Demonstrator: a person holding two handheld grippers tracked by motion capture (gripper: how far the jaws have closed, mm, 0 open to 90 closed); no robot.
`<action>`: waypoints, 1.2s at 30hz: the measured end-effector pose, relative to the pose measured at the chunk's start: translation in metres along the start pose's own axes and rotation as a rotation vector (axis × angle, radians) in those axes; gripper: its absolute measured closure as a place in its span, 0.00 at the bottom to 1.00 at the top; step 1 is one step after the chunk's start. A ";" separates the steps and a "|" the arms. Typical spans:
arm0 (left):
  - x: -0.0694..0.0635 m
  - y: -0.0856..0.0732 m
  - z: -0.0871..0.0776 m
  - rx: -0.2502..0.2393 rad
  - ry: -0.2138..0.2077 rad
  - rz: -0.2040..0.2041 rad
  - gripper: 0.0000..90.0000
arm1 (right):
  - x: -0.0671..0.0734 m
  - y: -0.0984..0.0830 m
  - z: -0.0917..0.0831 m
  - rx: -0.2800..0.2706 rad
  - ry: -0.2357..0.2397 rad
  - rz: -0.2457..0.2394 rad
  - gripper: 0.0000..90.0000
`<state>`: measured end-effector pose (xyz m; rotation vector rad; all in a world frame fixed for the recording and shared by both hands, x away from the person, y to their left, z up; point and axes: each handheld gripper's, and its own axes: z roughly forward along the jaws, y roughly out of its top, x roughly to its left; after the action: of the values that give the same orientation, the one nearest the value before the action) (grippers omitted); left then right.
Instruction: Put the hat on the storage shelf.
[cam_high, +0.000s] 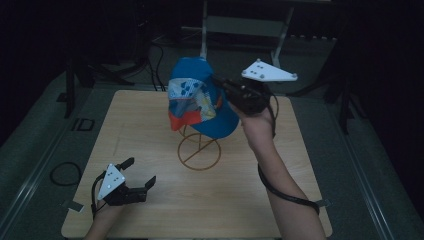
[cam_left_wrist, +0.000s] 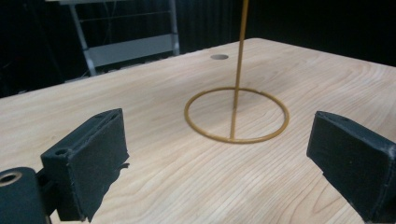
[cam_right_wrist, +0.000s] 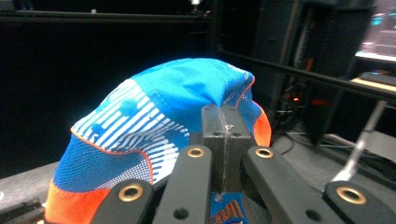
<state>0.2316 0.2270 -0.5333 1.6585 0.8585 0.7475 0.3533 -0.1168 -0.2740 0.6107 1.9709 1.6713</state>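
High view, centre frame: the table (cam_high: 150, 115) carries a wire stand (cam_high: 199, 150), and the blue cap (cam_high: 200, 97) sits over its top, pinched at its right side by the right gripper (cam_high: 227, 90), forearm raised. Likely seating step; next, release. Lower left, the left gripper (cam_high: 137, 175) rests spread, empty.
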 end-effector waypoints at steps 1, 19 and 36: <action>0.000 -0.001 0.000 -0.004 0.004 -0.003 0.06 | 0.002 -0.001 0.008 0.008 0.015 0.003 1.00; 0.008 -0.011 -0.003 -0.009 0.015 -0.055 0.06 | 0.001 -0.056 0.067 0.206 0.104 0.041 1.00; 0.007 -0.015 -0.001 0.005 0.003 -0.070 0.06 | -0.017 -0.081 0.033 0.206 0.094 0.089 1.00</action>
<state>0.2325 0.2357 -0.5471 1.6241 0.9165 0.6997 0.3851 -0.1146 -0.3576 0.7153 2.2326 1.5861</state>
